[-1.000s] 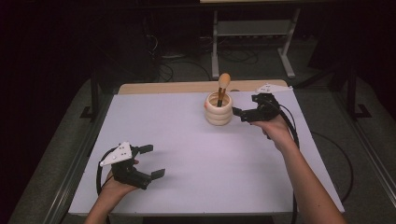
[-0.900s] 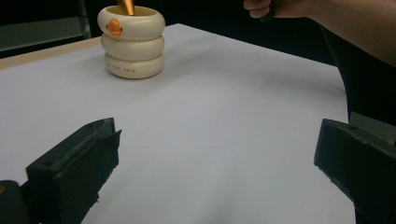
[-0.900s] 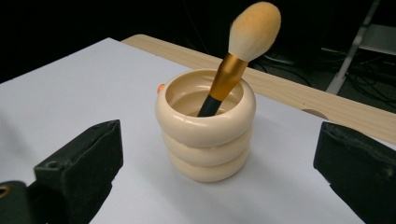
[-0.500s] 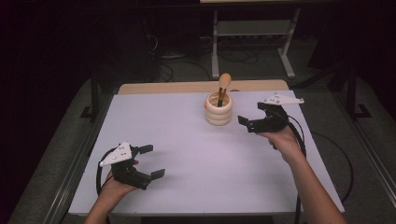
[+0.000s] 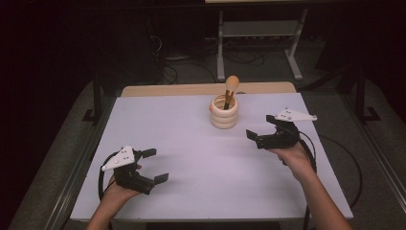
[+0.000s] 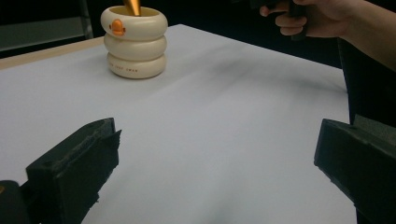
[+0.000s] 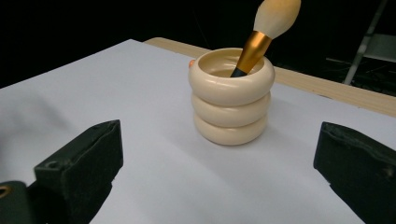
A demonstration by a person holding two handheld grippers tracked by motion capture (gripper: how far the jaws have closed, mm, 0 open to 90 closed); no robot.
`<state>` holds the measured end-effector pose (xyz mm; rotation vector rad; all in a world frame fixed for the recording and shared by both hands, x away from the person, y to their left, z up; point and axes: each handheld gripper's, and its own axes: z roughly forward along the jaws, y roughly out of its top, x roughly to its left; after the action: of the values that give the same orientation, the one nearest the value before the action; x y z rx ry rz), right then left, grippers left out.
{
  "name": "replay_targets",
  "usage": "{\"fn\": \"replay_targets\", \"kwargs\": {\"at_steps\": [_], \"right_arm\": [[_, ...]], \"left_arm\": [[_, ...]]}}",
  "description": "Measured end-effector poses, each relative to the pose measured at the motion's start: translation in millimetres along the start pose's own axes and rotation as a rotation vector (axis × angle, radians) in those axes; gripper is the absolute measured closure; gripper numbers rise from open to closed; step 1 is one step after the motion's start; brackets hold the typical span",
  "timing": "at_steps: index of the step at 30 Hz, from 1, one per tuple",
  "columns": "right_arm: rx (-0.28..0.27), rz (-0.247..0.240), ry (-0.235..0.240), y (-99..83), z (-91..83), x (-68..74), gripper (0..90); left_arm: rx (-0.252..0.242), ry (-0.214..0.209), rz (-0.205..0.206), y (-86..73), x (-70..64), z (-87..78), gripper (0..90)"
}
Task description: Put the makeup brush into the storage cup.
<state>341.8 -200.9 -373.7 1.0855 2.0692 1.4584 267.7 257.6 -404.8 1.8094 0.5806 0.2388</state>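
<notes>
A makeup brush (image 7: 270,29) is found standing head-up in a cream, three-ringed holder (image 7: 232,99), its gold ferrule leaning against the far rim. The holder stands upright on the white surface (image 5: 201,163), just ahead of the right hand-held gripper (image 5: 261,128) and slightly toward its left jaw side in the high view. In the right gripper view the holder is framed between the two black jaws, which are spread wide and hold nothing. No contact between jaws and holder is observed; a clear strip of surface lies between them.

The left hand-held gripper (image 5: 154,165) is noted well apart from the holder, low over the near part of the surface, its jaws likewise wide and empty. From it, the holder (image 6: 134,41) is seen far ahead and to the left.

The step in hand is judged to be work on the brush and holder by the right hand-held gripper. If the brush is to be taken, the ferrule or handle just above the rim should be gripped rather than the soft head. A straight, upright lift is advised so that the light holder is not tipped. Steadying by the left hand-held gripper could be considered.
</notes>
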Motion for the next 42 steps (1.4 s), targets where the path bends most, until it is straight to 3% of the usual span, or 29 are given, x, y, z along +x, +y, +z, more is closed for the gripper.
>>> {"fn": "replay_targets", "kwargs": {"at_steps": [1, 15, 26, 35, 42], "right_arm": [[-0.008, 0.002, 0.000, -5.3, -7.9, 3.6, 0.9], [-0.012, -0.017, 0.001, -28.3, -31.0, 11.2, 0.9], [-0.014, 0.004, -0.009, -46.0, -44.8, 15.1, 0.9], [-0.007, -0.007, -0.015, -61.1, -59.5, 24.5, 0.9], [-0.004, -0.005, -0.017, -70.8, -65.9, 22.8, 0.8]], "left_arm": [[0.001, 0.002, -0.006, -0.7, 0.9, 0.1, 0.0], [-0.001, 0.004, -0.011, -1.1, 1.7, -0.9, 0.0], [-0.001, 0.005, -0.008, -0.6, 1.2, -1.5, 0.0], [-0.006, 0.006, -0.010, -0.7, 0.7, -1.8, 0.0], [-0.004, 0.008, -0.009, -1.1, 1.3, -1.9, 0.0]]}}
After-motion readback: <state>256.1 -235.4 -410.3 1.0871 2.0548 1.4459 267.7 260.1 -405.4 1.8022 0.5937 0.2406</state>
